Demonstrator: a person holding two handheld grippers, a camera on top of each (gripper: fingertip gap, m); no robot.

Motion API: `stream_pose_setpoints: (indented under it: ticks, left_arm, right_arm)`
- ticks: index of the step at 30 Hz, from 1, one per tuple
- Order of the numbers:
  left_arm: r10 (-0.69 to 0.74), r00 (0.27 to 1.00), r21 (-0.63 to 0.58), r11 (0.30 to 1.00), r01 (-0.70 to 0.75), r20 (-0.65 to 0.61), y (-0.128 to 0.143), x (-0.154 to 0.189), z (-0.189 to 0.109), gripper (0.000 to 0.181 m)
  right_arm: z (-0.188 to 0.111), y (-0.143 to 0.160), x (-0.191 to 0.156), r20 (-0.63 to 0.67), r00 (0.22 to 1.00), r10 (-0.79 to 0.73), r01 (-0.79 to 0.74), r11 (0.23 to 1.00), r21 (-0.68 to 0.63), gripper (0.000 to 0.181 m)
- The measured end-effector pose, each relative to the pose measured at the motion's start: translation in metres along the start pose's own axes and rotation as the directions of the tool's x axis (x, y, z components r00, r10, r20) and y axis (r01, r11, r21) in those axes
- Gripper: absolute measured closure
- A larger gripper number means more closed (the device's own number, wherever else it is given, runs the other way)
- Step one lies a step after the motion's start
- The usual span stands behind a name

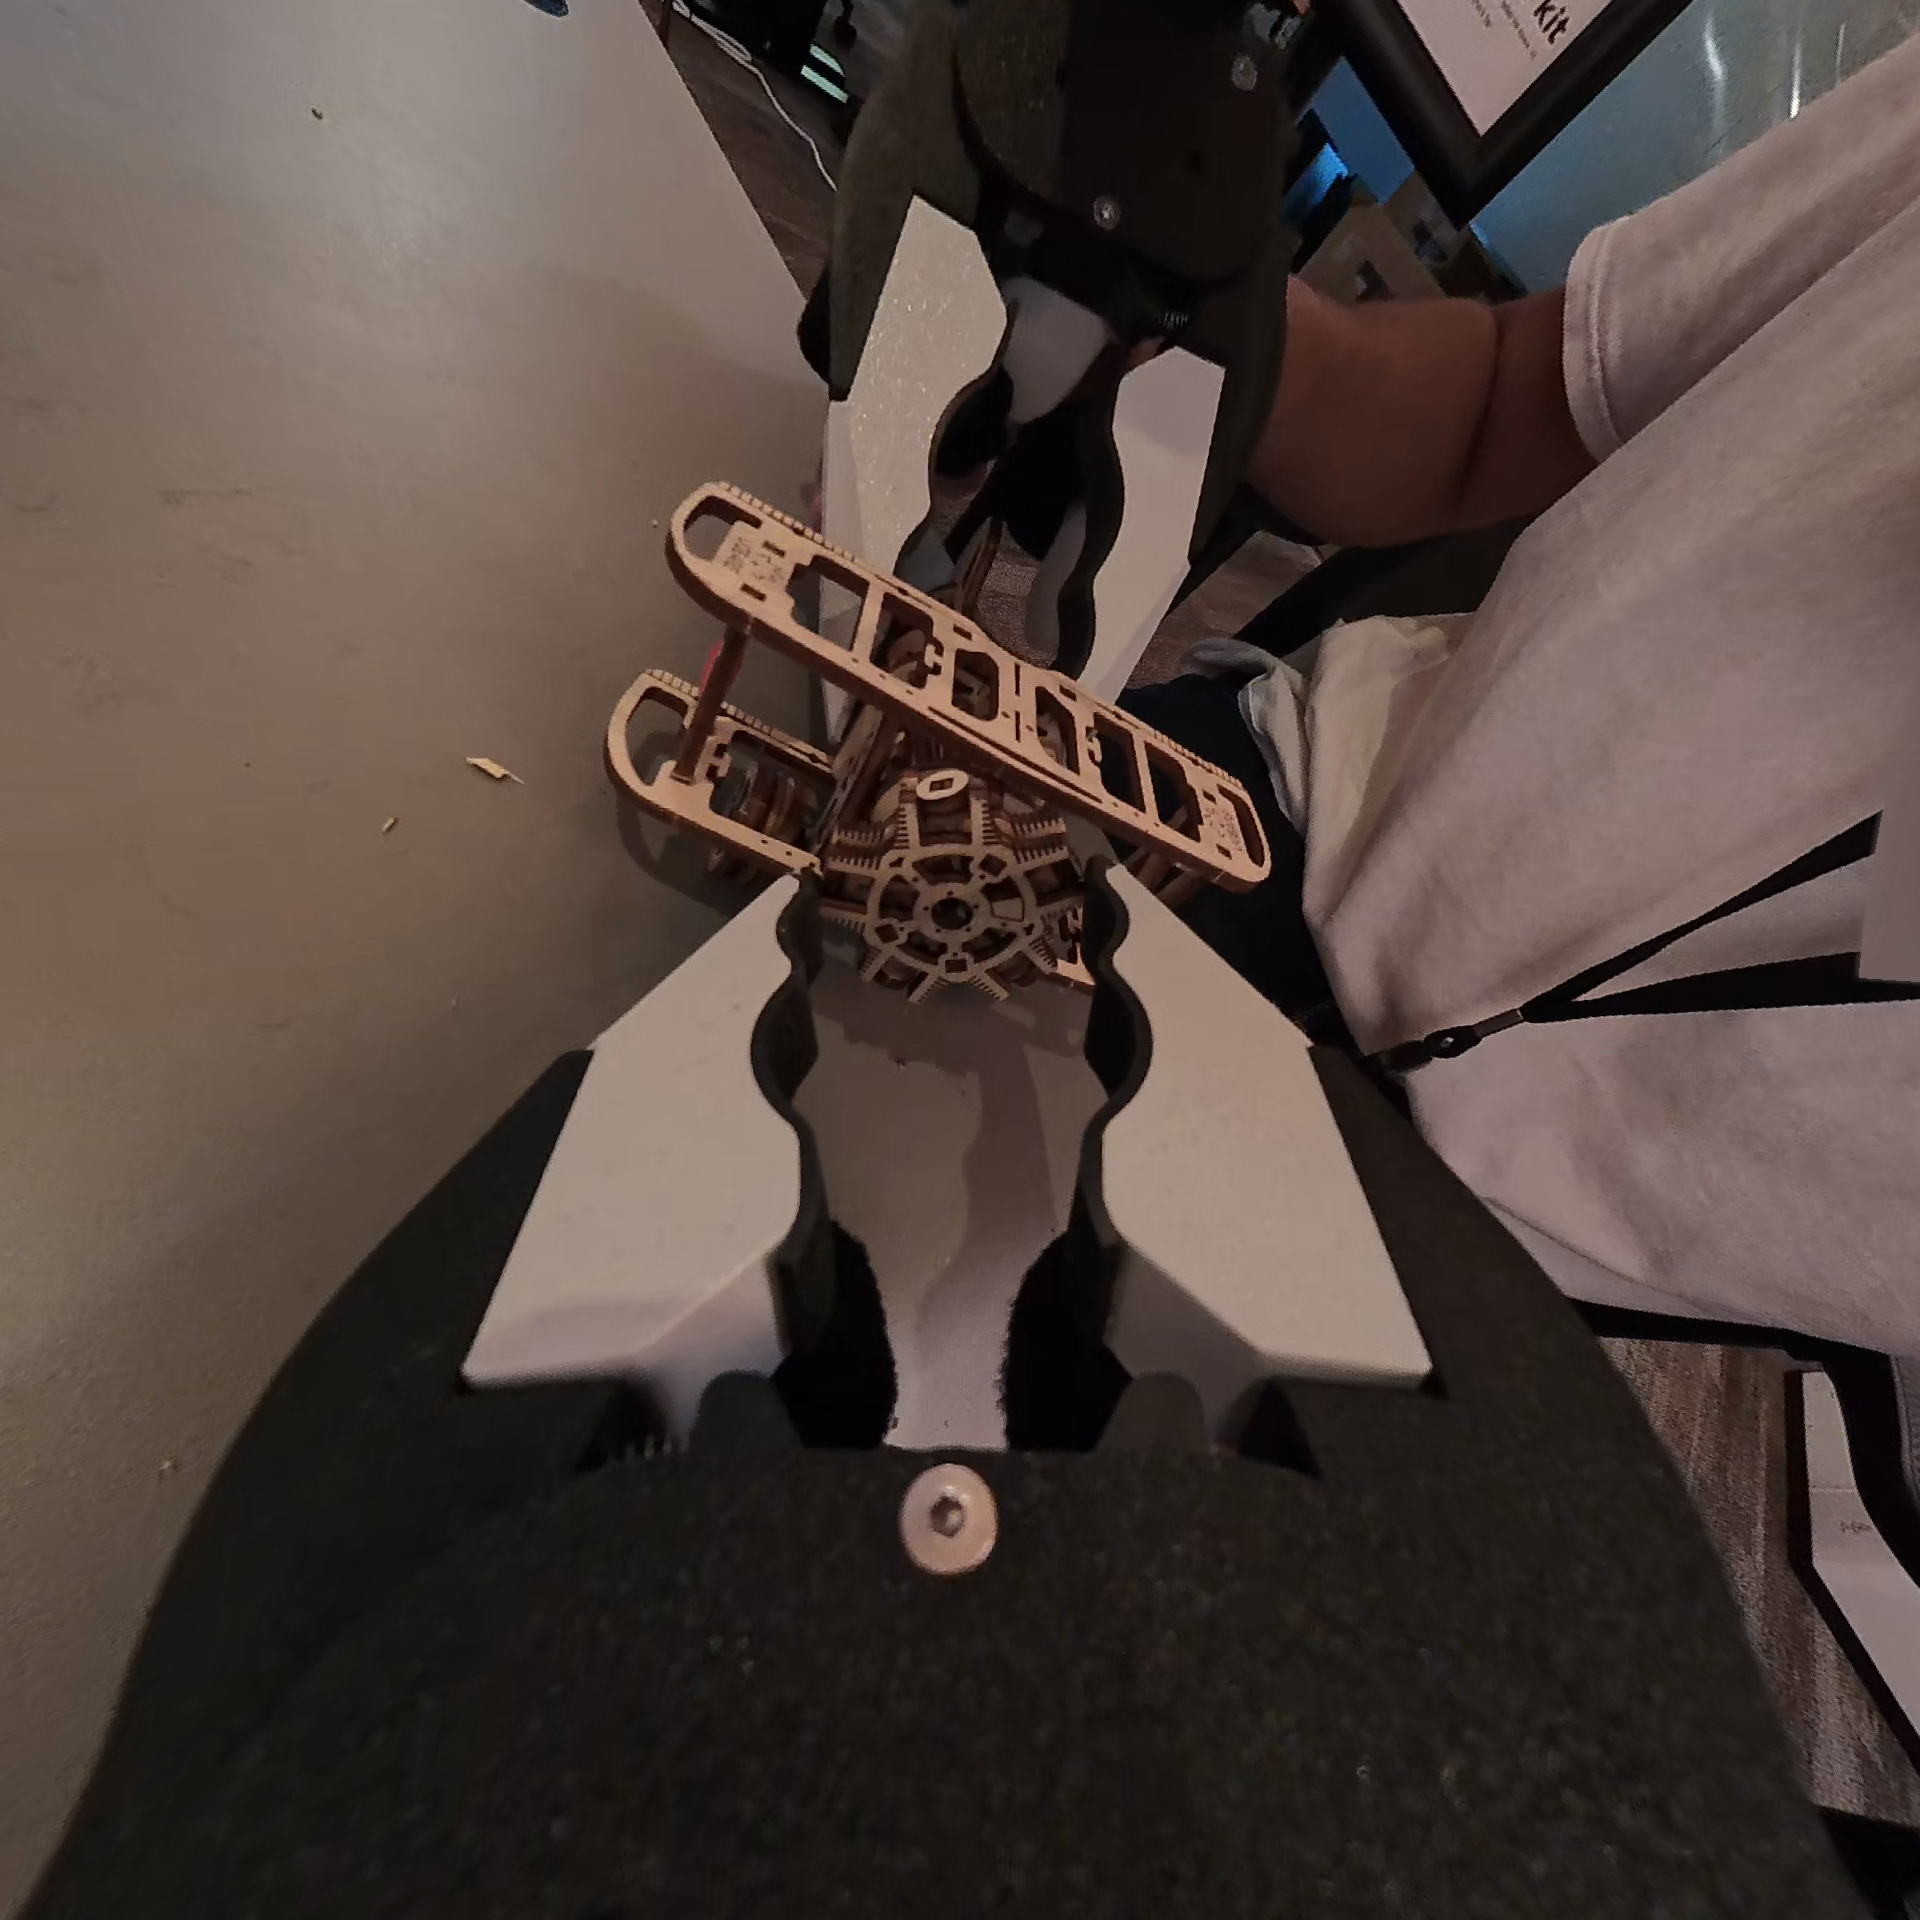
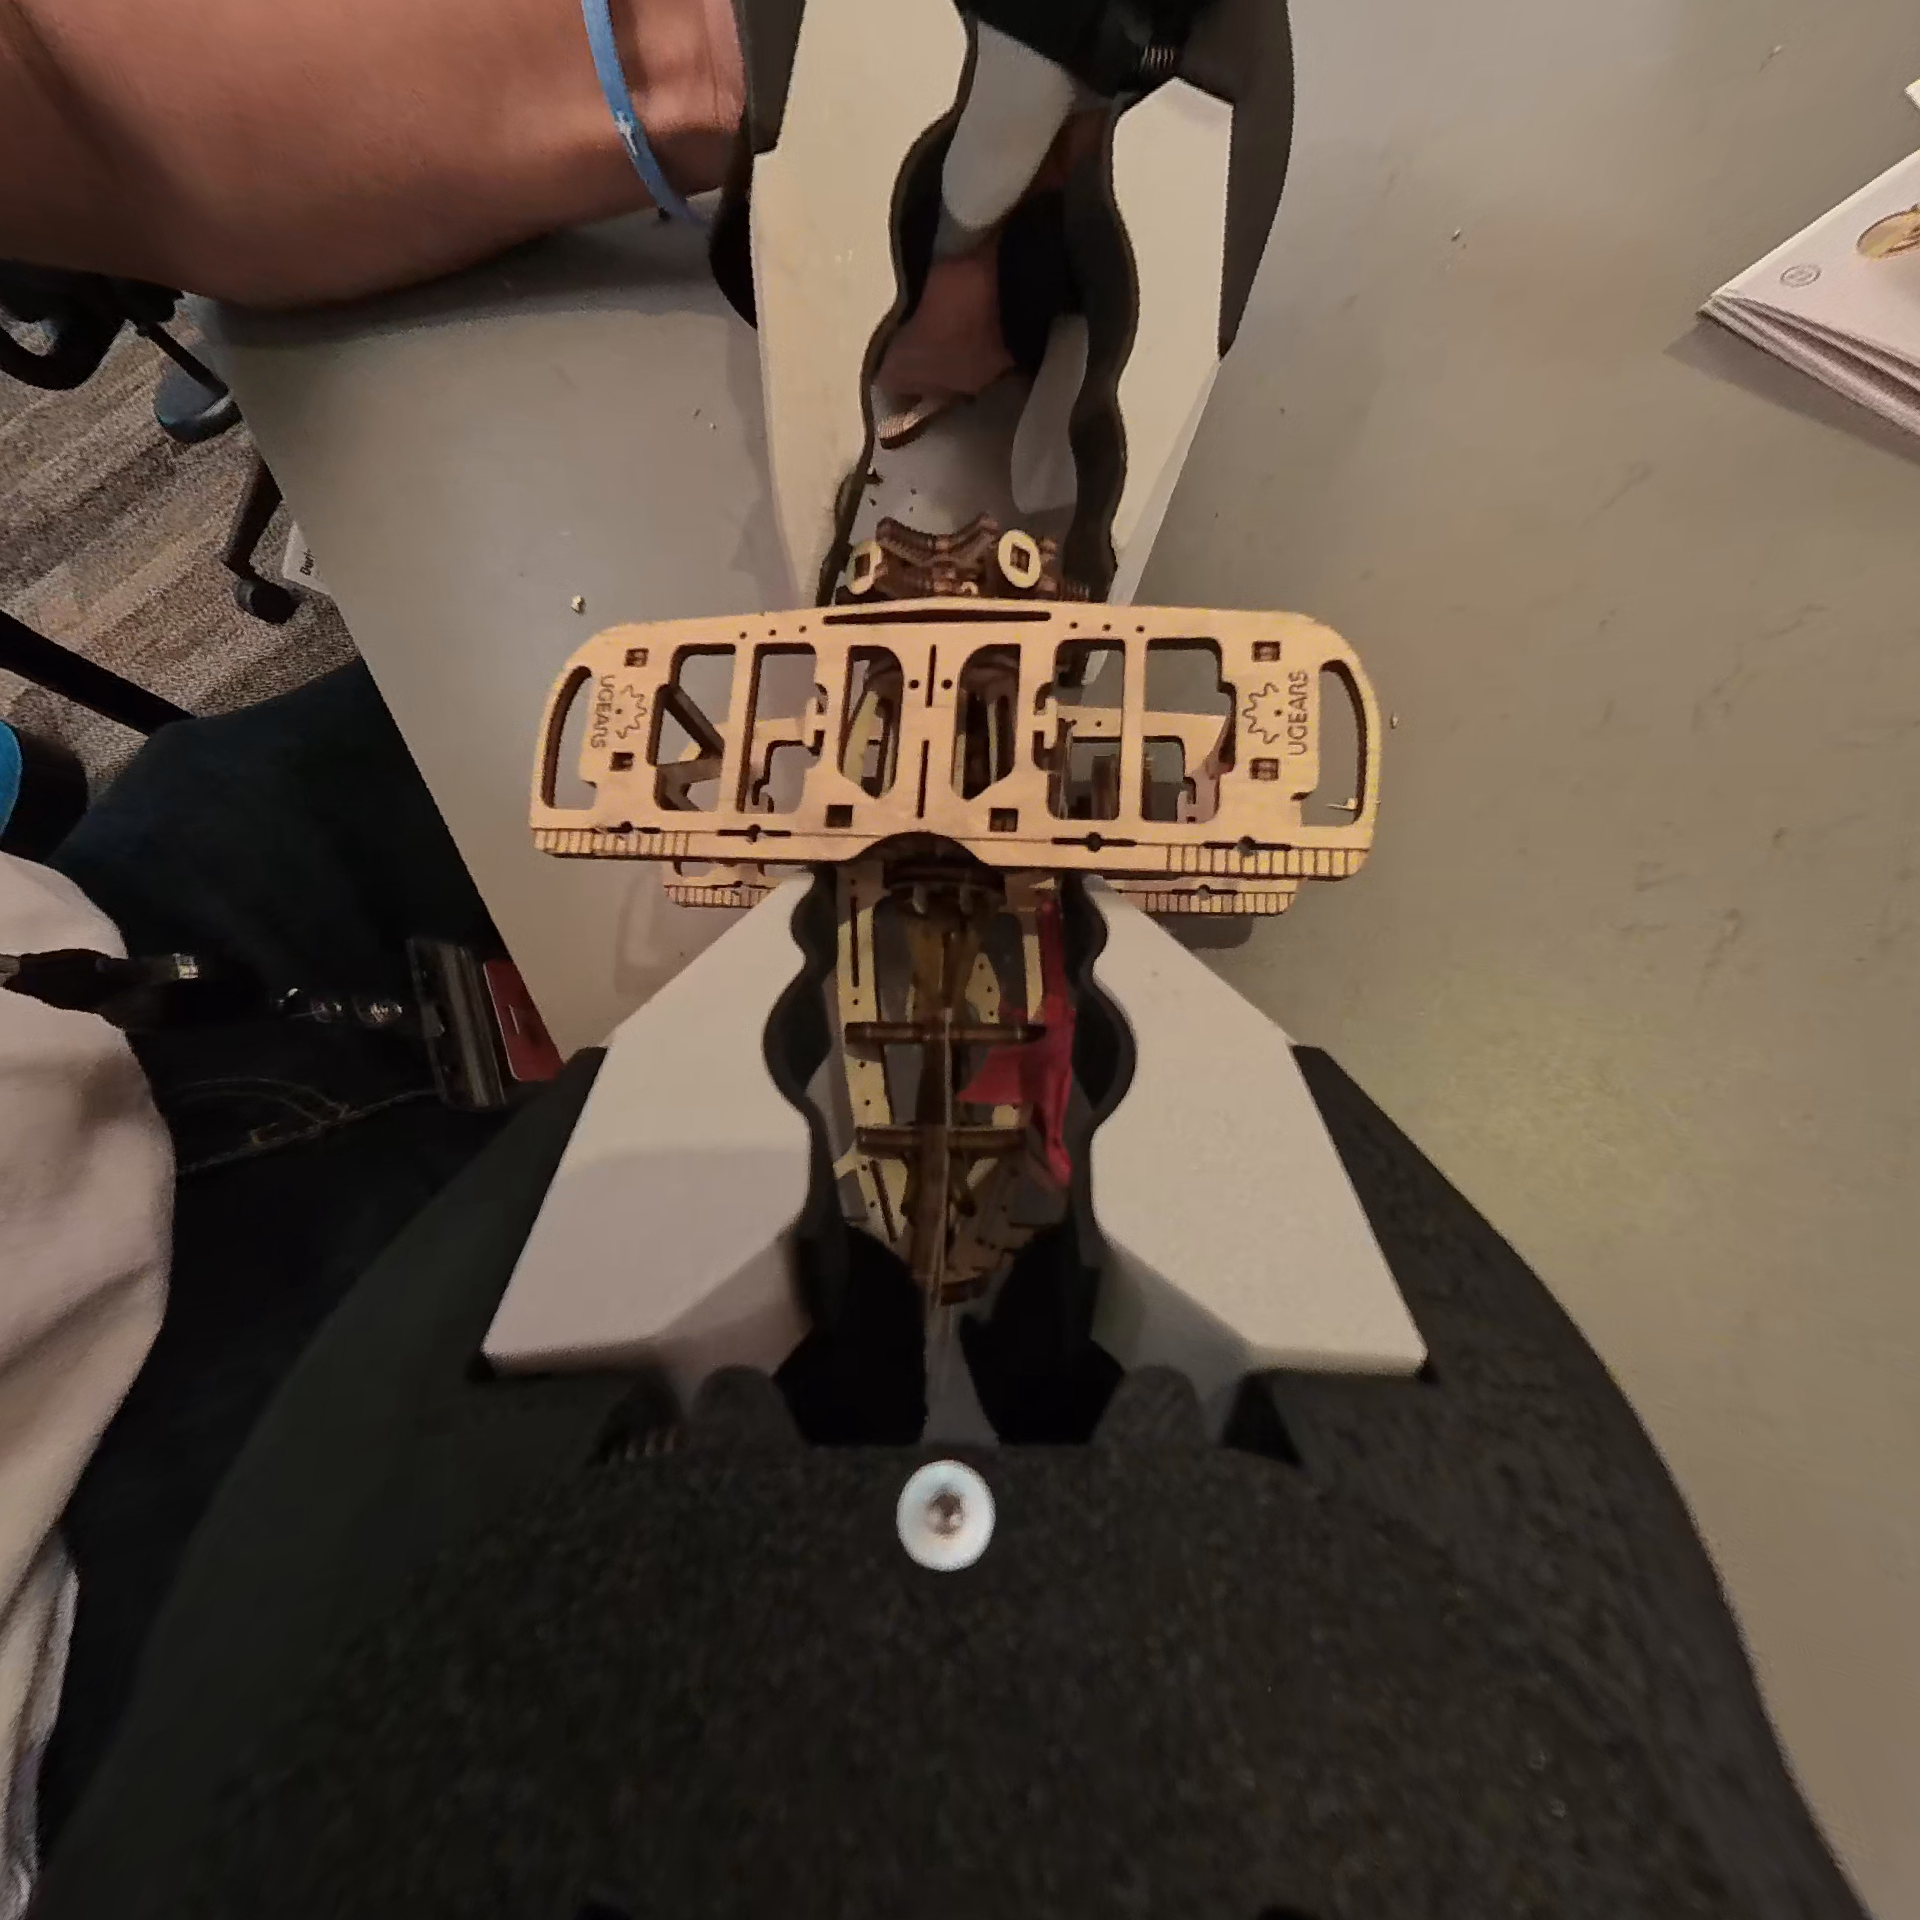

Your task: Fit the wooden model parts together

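A wooden biplane model with two slotted wings is held over the grey table between both grippers. My left gripper is closed on its round radial engine at the nose. My right gripper is shut on the fuselage behind the upper wing; a red scrap sits inside the fuselage. The right gripper shows beyond the wings in the left wrist view. The left gripper shows beyond the wing in the right wrist view. The tail is hidden between my right fingers.
A stack of booklets lies at the table's far right. Small wood chips lie on the table. A person's arm and white shirt are close on the right. The table edge, carpet and a chair base are on the left.
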State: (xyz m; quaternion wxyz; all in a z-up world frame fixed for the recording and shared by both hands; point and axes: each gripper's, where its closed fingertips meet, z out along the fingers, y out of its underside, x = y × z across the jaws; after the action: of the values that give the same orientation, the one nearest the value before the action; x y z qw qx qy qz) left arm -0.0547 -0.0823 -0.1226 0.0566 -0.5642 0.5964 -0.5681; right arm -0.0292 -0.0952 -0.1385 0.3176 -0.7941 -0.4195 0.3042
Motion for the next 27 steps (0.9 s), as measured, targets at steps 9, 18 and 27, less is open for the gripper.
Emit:
stream_pose_setpoints:
  ticks: [9,18,27]
  left_arm:
    - [0.006,1.0,-0.008,1.0,-0.006,0.0,0.0,0.0,0.003,0.134]
    - [0.008,1.0,-0.011,1.0,-0.008,-0.006,0.0,0.001,0.004,0.134]
    - [0.009,1.0,-0.006,1.0,-0.009,-0.013,-0.001,0.002,0.003,0.134]
  right_arm:
    - [-0.007,0.002,-0.004,0.013,1.0,-0.003,0.003,0.999,0.036,0.13]
    - [-0.046,-0.007,0.002,-0.094,0.975,-0.202,0.201,0.979,-0.014,0.108]
    - [-0.023,-0.025,0.002,-0.014,0.623,-0.782,0.775,0.62,-0.122,0.104]
